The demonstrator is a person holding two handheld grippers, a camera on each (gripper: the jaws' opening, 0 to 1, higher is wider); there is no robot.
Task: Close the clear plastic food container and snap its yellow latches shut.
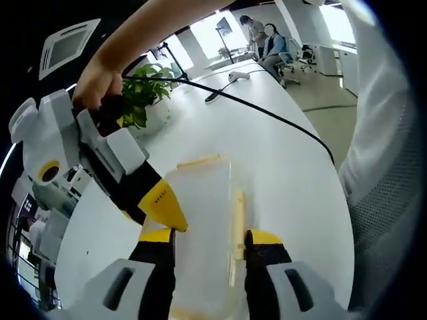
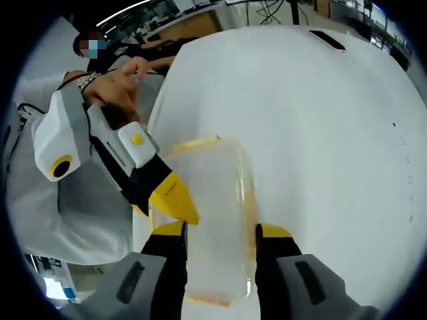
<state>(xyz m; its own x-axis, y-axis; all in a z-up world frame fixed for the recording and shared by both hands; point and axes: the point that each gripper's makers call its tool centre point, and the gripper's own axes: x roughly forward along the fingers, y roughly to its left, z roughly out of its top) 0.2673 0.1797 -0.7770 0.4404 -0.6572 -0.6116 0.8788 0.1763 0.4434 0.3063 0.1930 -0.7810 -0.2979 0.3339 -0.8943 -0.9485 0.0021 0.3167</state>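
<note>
Together, the left gripper [image 1: 210,241] and right gripper [image 2: 221,235] straddle the clear plastic food container [image 1: 203,227] on the white table [image 1: 280,160], jaws spread wide around it, yellow latches [image 1: 238,223] visible.

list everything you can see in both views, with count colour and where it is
food container: one, clear with yellow latches, on the table between both pairs of jaws
table: one, white, under everything
cable: one, black, across the table
potted plant: one, green, far side of the table
seated people: two, far end of the room
dark flat object: one, far table edge
right gripper: one, black with yellow tips, astride the container
left gripper: one, black with yellow tips, astride the container
hand: one, on the gripper handle
</note>
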